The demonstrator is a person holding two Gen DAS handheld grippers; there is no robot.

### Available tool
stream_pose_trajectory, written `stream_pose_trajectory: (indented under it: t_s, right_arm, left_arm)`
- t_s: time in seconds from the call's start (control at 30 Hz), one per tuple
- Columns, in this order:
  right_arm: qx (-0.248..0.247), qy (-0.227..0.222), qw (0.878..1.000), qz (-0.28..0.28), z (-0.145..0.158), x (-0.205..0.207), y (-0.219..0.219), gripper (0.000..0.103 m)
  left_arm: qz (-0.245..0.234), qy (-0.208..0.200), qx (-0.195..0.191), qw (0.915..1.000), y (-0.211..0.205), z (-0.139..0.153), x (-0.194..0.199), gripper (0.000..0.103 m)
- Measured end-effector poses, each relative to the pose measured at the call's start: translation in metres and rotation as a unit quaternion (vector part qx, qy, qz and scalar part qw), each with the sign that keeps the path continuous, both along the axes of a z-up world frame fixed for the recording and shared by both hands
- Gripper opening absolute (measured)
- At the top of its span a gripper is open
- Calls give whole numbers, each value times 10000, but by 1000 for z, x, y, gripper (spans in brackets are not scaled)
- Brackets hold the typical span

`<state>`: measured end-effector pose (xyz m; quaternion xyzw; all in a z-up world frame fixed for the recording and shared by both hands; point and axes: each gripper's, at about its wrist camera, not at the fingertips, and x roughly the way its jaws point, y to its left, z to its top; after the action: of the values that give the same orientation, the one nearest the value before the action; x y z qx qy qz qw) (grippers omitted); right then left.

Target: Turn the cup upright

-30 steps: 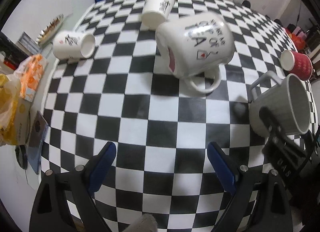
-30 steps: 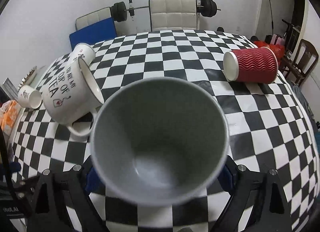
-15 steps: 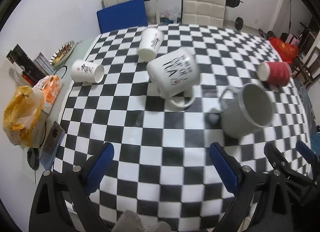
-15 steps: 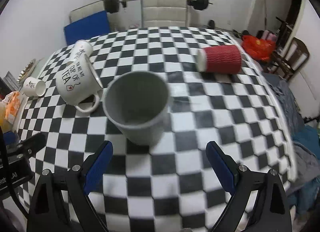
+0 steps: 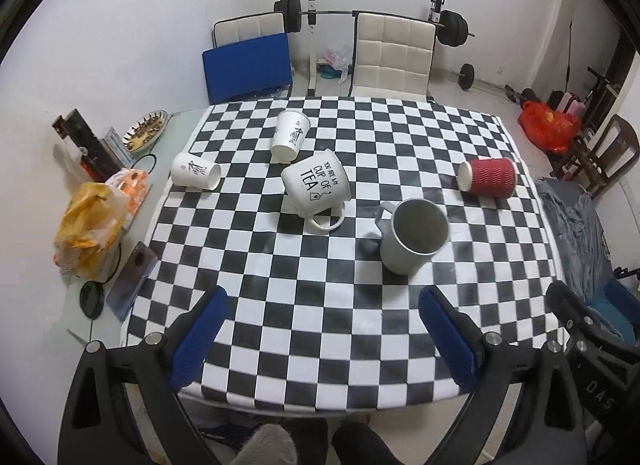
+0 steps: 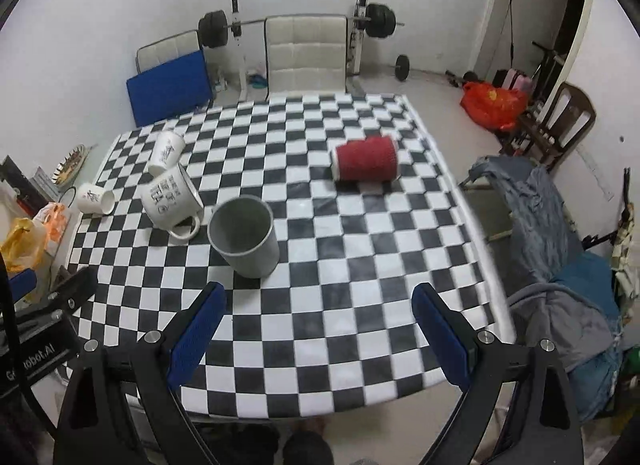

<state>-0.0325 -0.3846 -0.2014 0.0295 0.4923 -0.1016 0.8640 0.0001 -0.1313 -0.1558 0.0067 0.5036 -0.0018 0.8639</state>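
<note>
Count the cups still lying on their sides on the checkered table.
4: red paper cup at right; white tea mug mid-table; two white paper cups, one behind it, one at the left edge. The grey mug stands upright.

The checkered desk (image 5: 320, 325) is carrying a grey mug (image 5: 412, 241) standing upright just beyond the right claw (image 6: 316, 329), a tipped white tea mug (image 5: 316, 189), two toppled paper cups (image 5: 196, 176) farther left, and a red cup (image 6: 366, 163) lying beyond.

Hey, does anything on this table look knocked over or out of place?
Yes. Four cups lie tipped over on the checkered table: the red paper cup, two white paper cups, and the white "cup of tea" mug. Only the grey mug stands upright.
</note>
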Motion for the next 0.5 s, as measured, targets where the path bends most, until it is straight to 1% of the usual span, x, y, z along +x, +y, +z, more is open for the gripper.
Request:
stream_pose_trajectory:
  t_s: [0.13,0.23,0.37,0.5]
  right_arm:
    - [49,3,9999,90,28,-9,-2,96]
    - [89,25,9998,147,44,-13,-2,96]
    - [102,-6,9998,192,64,-21,-1,96]
    - [132,4,9997,219,77,-26,0,96]
  left_arm:
    - [24,-119,69,9999,-3,22,-12,97]
    - [48,-136,101,9998,-5,35,-18,97]
    - [70,-127,162,9998,-6,48,-24,97]
    - [63,-34,206,9998,-8,54,-26,97]
